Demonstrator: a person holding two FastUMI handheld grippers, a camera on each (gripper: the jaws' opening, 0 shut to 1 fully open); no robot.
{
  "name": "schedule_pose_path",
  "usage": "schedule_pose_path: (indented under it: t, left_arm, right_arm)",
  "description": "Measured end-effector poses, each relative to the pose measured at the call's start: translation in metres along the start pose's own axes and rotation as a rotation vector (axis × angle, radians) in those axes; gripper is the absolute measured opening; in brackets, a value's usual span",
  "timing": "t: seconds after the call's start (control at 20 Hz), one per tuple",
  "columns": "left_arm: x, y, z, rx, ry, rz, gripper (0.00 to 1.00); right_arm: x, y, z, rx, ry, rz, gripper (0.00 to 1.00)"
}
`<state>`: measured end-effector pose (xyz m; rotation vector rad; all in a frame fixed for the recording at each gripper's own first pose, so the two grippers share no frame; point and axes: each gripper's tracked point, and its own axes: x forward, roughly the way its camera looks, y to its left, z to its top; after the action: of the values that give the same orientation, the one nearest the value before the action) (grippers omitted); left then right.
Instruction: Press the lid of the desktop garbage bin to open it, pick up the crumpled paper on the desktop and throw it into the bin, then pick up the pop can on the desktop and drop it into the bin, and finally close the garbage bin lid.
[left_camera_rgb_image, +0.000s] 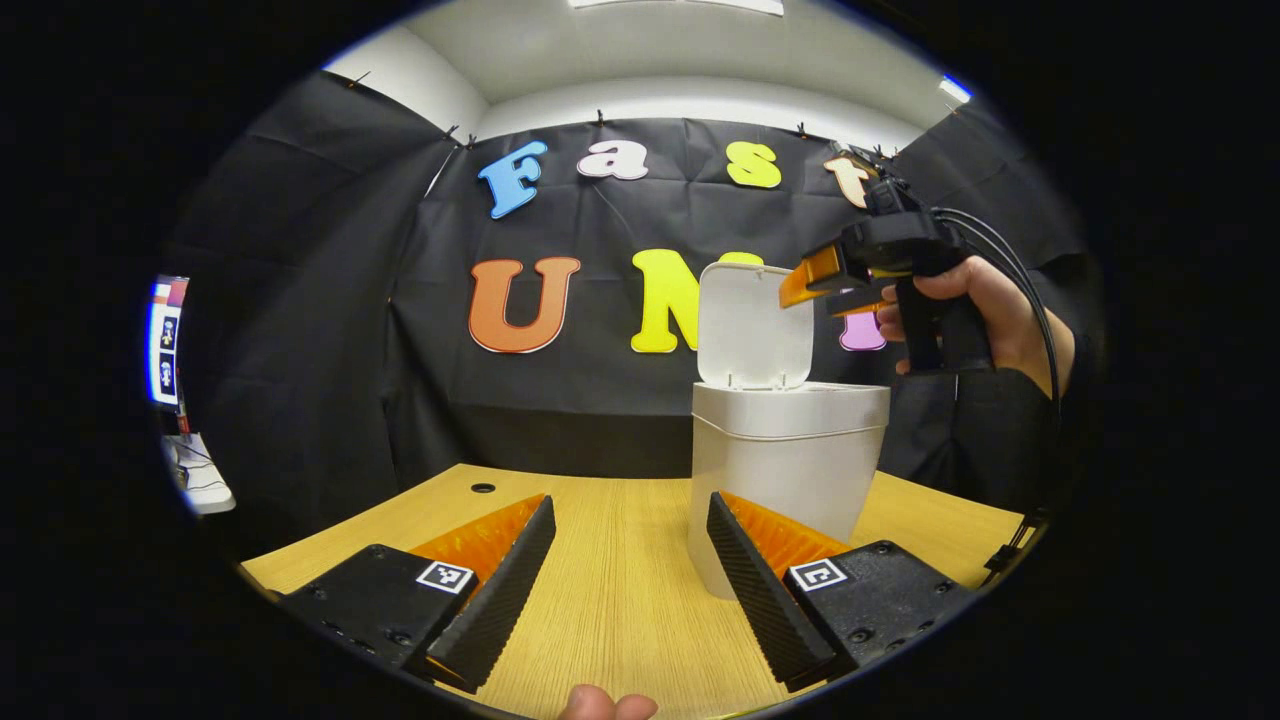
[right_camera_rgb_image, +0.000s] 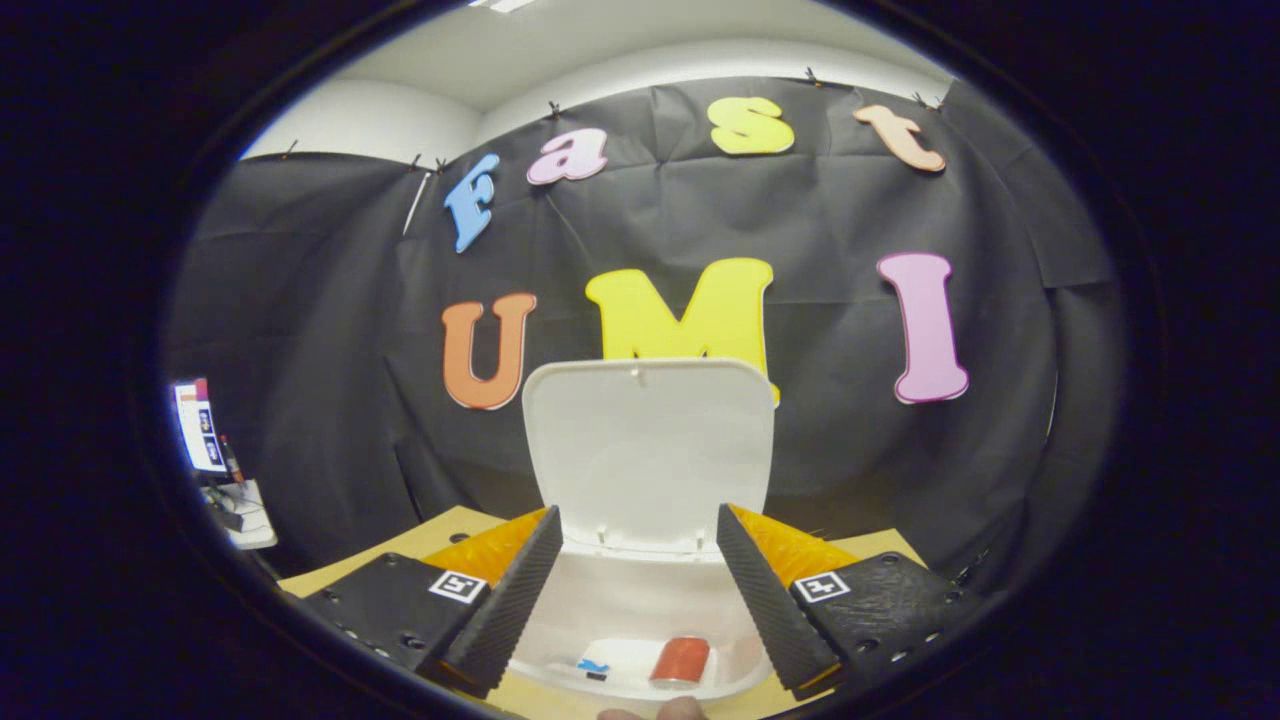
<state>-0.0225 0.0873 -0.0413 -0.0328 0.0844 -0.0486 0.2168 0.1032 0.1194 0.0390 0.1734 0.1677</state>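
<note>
Counts: 1 garbage bin (left_camera_rgb_image: 790, 450) on 1 wooden desktop (left_camera_rgb_image: 620, 600), with 1 lid (left_camera_rgb_image: 752, 325) standing up. Inside the bin, 1 pop can (right_camera_rgb_image: 680, 660) and 1 white paper (right_camera_rgb_image: 620, 660). 2 grippers: left gripper (left_camera_rgb_image: 630, 530), right gripper (right_camera_rgb_image: 640, 545). 1 hand (left_camera_rgb_image: 985, 310) holding the right one

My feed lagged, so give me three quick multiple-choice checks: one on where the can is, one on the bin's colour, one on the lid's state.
1. Where is the red pop can?
A. on the desk
B. inside the bin
C. in a gripper

2. What colour is the plastic desktop bin?
A. white
B. blue
C. green

3. How is the hinged lid?
A. shut
B. missing
C. raised open

Answers: 1 B, the red pop can lies on the bin's floor; 2 A, the white plastic desktop bin looks plain white; 3 C, the hinged lid stands upright.
</note>
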Motion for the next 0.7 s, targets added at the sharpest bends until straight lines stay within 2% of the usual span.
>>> schedule_pose_path:
  t: [0.3,0.7]
  left_arm:
    - [-0.005,0.012,0.009,-0.013,-0.016,0.012,0.98]
    - [-0.010,0.022,0.009,-0.027,0.007,0.013,0.99]
  right_arm:
    - [0.003,-0.012,0.058,-0.025,-0.070,-0.056,0.95]
    - [0.023,-0.002,0.116,-0.077,-0.173,-0.095,0.95]
